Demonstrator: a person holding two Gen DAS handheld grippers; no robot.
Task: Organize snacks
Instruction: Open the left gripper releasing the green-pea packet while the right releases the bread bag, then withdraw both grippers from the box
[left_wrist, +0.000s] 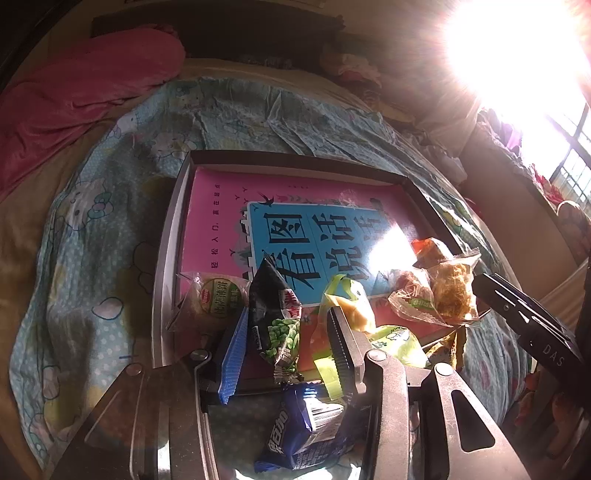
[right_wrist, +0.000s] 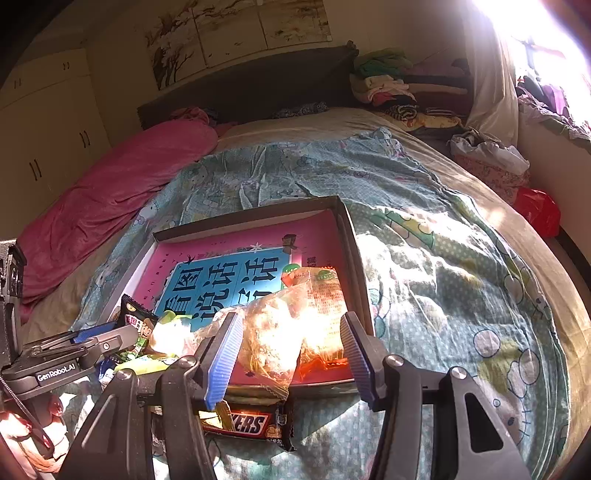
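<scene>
Pink book (left_wrist: 295, 206) fills the tray (left_wrist: 166, 258); snack packets (left_wrist: 275, 317) crowd both grippers' parted fingers (left_wrist: 232, 354).

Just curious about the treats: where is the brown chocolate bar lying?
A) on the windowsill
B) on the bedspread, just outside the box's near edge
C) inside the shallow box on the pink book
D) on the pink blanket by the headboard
B: the chocolate bar lies on the bedspread just outside the near wall of the box.

Snack packets (left_wrist: 280, 314) crowd tray's (left_wrist: 173, 221) near end at left gripper (left_wrist: 284, 339); far half beyond bare. Bedspread (right_wrist: 443, 258) right of right gripper (right_wrist: 291, 347) open.
</scene>
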